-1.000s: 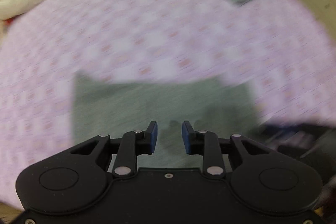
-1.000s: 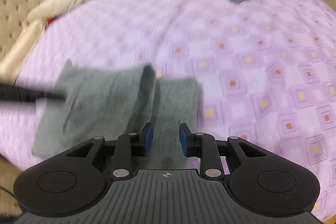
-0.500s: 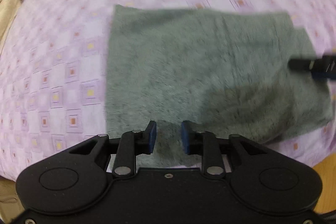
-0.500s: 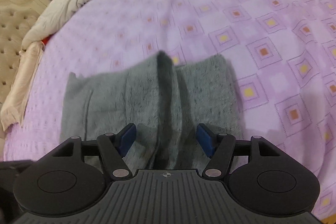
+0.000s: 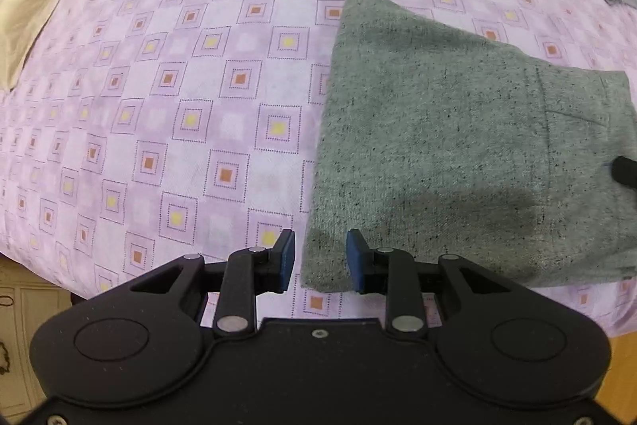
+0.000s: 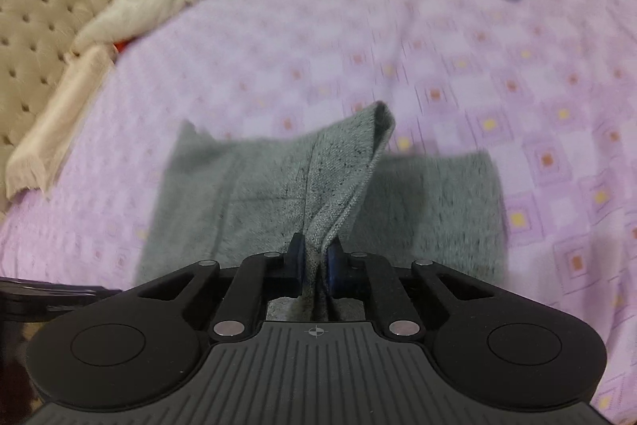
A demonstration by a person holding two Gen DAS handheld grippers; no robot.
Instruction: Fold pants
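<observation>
Currently mid-fold: L gripper hovers w/ jaws part open, empty, straddling the near-left corner of the pants, which lie already folded near the bed's near edge on the purple sheet. R gripper has jaws pinched tight on a lifted fabric ridge. Next, I'd guess: L grabs its corner, both carry the fold over evenly; no readable labels or text.
</observation>
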